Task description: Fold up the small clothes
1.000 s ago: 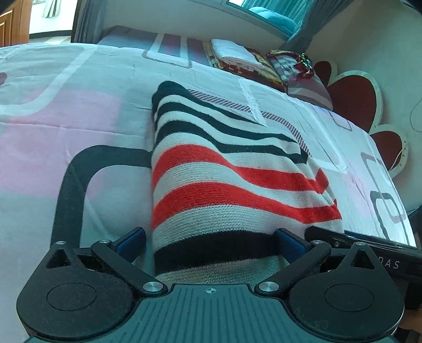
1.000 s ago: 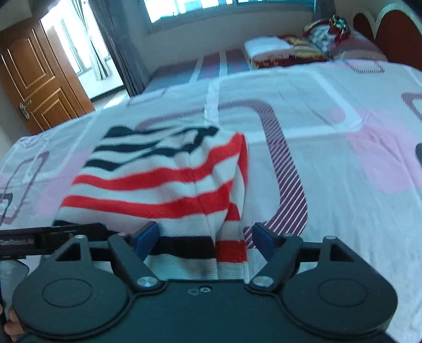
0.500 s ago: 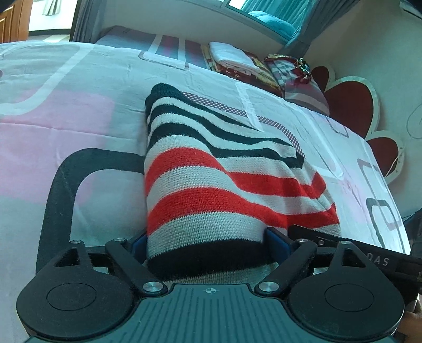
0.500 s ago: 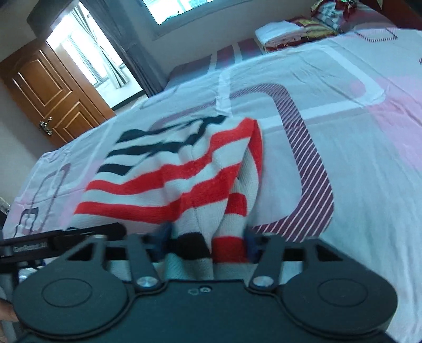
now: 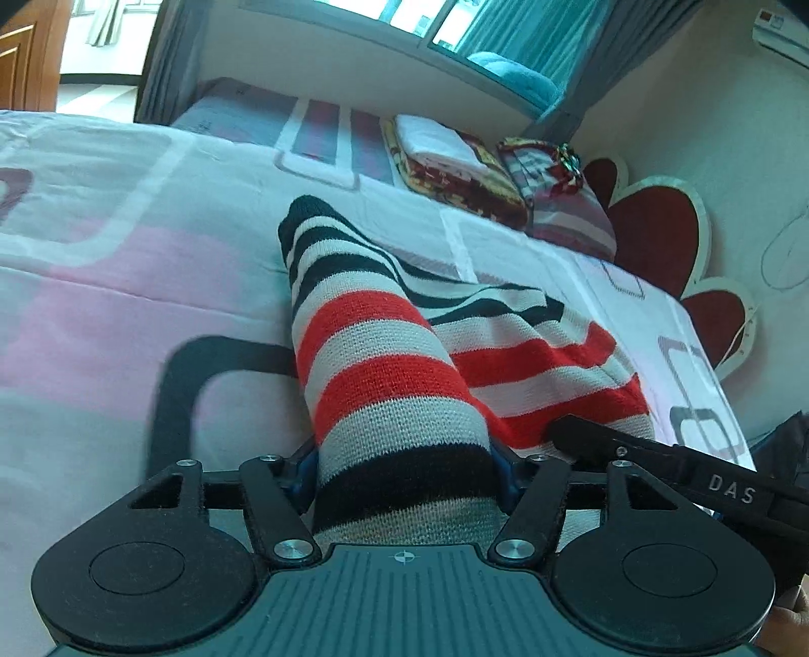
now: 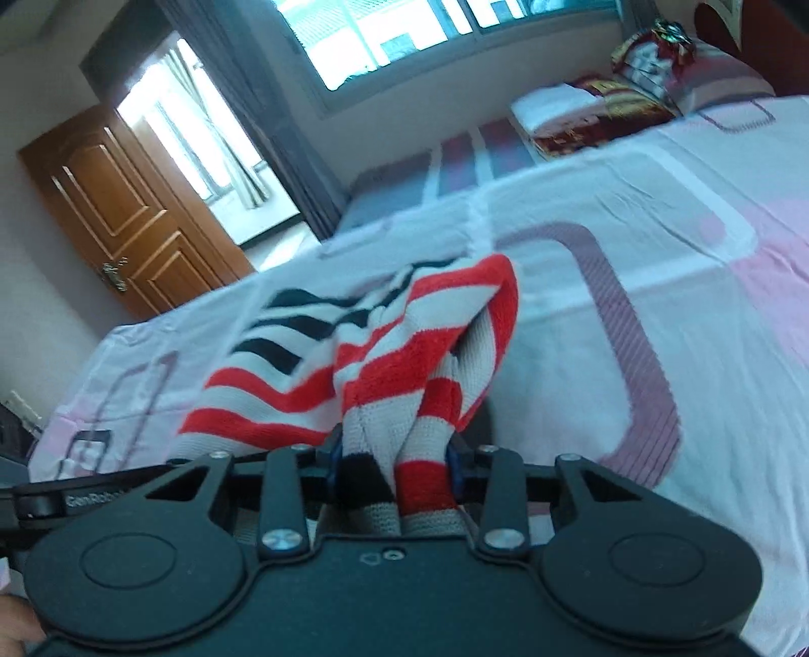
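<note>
A knit sweater with red, black and cream stripes (image 5: 384, 364) lies on the bed sheet (image 5: 101, 313). My left gripper (image 5: 404, 475) is closing on the near left hem, which bunches into a thick roll between the blue pads and lifts off the sheet. My right gripper (image 6: 394, 470) is closing on the near right hem of the striped sweater (image 6: 404, 354); its pads squeeze a gathered fold there. The far end of the sweater still rests on the bed. The right gripper's black finger (image 5: 657, 460) shows at the left view's right edge.
Folded blankets and pillows (image 5: 455, 161) are stacked at the head of the bed beside a heart-shaped headboard (image 5: 652, 237). A wooden door (image 6: 126, 217) and a curtained window (image 6: 404, 40) stand beyond the bed. Patterned sheet (image 6: 682, 303) spreads to the right.
Both grippers' jaws have narrowed from wide apart onto the sweater's near hem. The hem has gathered into folds and risen off the sheet with both hands.
</note>
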A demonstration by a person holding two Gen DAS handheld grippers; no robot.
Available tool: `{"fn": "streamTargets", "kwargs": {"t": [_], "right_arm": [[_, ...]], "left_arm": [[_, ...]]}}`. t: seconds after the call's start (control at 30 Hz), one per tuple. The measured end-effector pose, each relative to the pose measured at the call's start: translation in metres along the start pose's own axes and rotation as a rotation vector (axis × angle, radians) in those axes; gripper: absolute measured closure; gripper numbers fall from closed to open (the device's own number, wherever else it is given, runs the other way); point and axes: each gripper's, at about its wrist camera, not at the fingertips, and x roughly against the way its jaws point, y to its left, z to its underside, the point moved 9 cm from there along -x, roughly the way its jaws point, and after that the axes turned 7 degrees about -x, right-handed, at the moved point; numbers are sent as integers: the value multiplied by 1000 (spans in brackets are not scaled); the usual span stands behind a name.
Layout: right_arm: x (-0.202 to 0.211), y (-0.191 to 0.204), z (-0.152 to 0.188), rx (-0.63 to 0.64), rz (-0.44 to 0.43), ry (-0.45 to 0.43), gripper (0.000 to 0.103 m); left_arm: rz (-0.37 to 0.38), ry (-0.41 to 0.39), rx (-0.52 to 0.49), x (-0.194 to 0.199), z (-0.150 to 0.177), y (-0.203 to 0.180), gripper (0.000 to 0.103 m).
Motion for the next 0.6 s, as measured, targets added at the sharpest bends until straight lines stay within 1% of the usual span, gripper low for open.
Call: {"fn": "streamTargets", "kwargs": {"t": [0.1, 0.3, 0.47, 0.6], "right_arm": [[1, 24, -3, 14, -38, -6, 67], [-17, 80, 6, 3, -126, 5, 67], [-40, 139, 29, 18, -161, 16, 67], [-59, 183, 50, -2, -170, 15, 67]], "left_arm": [[-33, -17, -7, 25, -6, 20, 40], [-100, -49, -6, 75, -11, 83, 40], [-121, -59, 0, 110, -10, 150, 40], [-139, -55, -16, 133, -10, 203, 39]]}}
